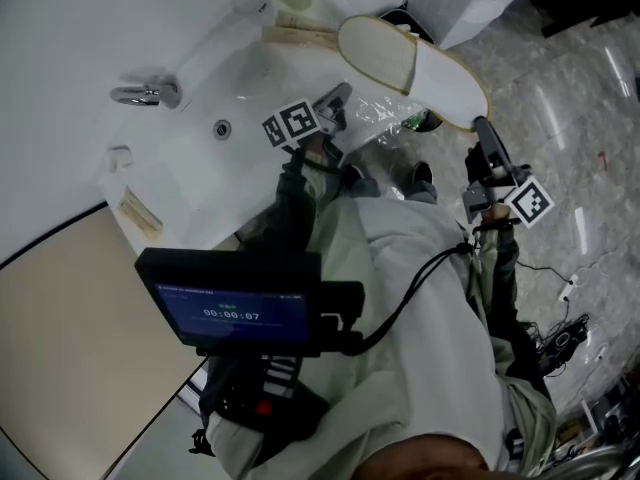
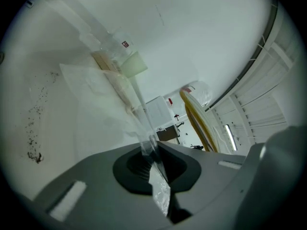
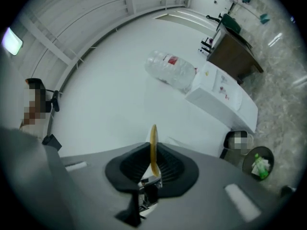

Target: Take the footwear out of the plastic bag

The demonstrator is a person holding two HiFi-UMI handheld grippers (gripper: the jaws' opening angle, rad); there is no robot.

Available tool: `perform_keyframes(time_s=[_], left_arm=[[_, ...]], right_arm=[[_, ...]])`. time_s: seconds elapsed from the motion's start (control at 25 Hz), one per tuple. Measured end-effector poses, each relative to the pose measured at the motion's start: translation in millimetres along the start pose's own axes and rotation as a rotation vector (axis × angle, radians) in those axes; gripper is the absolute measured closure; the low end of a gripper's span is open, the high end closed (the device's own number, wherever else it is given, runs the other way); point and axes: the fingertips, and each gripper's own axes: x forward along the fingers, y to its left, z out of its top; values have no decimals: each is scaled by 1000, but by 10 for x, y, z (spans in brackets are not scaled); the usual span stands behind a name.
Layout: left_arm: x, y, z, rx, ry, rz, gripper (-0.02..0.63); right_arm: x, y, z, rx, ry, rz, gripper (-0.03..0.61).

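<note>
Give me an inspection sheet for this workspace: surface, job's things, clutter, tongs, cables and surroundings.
Surface: white tabletop.
Job's things: clear plastic bag, crumpled; white slipper with tan sole, held up beside it.
Clutter: metal fitting, tan-edged item, plastic bottle, white box.
Grippers: left gripper, tongs shut on the bag's film; right gripper, tongs shut on the slipper's sole edge.
Cables: black cable runs from the chest screen toward the right gripper; more lie on the floor.
Surroundings: marble-look floor; bin holding something green.
</note>
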Motion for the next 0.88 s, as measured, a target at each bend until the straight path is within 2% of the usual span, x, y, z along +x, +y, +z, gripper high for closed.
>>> perform_keyframes(time_s=[0.08,0.2,0.32,0.36,0.4,0.48,0.52,0.68,0.84,0.88], left_arm=[[63,39,-33,2,24,41,606],[150,160,-84,39,79,143,606],[211,235,-164,110,166,222,602],[227,229,-204,130,198,232,549],[245,204,-249,143,227,231,471],[271,117,-327,159,264,211,407],[272,78,-357,164,275,203,394],[210,-17,-429,144,296,172,280],[90,-81,-481,76,297,154,131],[62,-96,-480,57,289,151,112]], right_arm=[[158,-70,-183,44,39,-13,538],[324,-262,-430,115,74,-81,538],[477,-351,-565,108,71,-125,537],[493,-399,-611,118,71,-155,537],[473,-470,-671,146,74,-209,537],[396,-608,-784,221,77,-326,537],[384,-634,-807,240,73,-347,537],[378,-656,-799,246,59,-344,537],[356,-666,-800,228,74,-372,537],[362,-664,-804,227,79,-376,537]])
